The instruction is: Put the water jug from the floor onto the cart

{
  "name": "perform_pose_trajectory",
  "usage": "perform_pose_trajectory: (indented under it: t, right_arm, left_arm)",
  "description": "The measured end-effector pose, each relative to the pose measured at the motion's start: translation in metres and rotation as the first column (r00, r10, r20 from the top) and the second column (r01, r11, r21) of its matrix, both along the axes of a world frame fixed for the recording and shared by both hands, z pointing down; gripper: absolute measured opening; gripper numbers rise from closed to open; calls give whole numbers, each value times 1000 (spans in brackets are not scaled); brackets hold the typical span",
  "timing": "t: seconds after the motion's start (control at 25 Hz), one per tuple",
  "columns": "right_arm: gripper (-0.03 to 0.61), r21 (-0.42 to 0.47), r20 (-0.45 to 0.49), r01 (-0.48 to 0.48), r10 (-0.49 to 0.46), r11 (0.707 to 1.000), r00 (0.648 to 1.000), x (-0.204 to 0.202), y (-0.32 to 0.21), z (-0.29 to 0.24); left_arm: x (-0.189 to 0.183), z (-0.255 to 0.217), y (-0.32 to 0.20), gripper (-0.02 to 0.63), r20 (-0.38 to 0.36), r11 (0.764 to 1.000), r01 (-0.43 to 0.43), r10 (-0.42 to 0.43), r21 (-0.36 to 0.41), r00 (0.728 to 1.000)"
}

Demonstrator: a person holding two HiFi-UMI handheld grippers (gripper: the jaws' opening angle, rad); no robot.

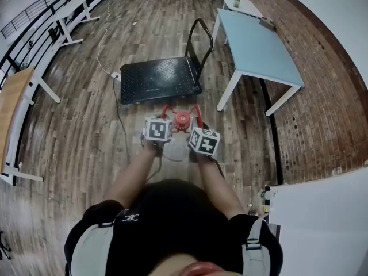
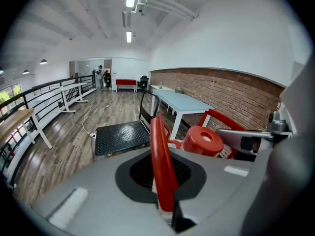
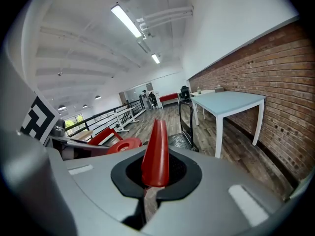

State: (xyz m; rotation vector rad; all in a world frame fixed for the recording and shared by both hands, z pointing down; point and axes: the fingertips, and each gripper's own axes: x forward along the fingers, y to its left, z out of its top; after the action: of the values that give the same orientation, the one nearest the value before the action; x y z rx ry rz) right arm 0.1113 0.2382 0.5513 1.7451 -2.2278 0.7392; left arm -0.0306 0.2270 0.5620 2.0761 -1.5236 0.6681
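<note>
The water jug shows mostly as a red cap [image 1: 182, 118] with red handle loops on both sides, just in front of the black cart [image 1: 158, 79]. My left gripper [image 1: 165, 121] is shut on the jug's left red handle [image 2: 160, 156]. The right gripper [image 1: 195, 127] is shut on the right red handle [image 3: 156, 154]. The cap [image 2: 203, 140] sits between the two grippers, and it also appears at the left of the right gripper view [image 3: 123, 145]. The jug's body is hidden under the grippers. I cannot tell whether it rests on the floor.
The cart's upright push handle [image 1: 198, 39] is at its far right end, and its deck [image 2: 120, 136] is bare. A light blue table [image 1: 256, 48] stands to the right. A white cable [image 1: 103, 50] runs over the wood floor left of the cart. Desks [image 1: 72, 10] and a railing line the left side.
</note>
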Motion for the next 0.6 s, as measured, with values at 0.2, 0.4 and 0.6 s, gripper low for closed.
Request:
perform_pose_trajectory:
  t: [0.2, 0.4, 0.6]
  right_arm:
    - [18, -2, -6, -4, 4, 1000, 1000, -4, -2, 1]
    - [18, -4, -12, -16, 16, 1000, 1000, -16, -5, 0]
    - [20, -2, -17, -36, 36, 999, 999, -35, -7, 0]
  left_arm:
    - [-3, 4, -2, 6, -16, 1000, -5, 5, -13, 1000]
    - [-14, 4, -6, 6, -31, 1000, -23, 22, -11, 999]
    - [-32, 2, -11, 6, -35, 999, -48, 48, -4, 998]
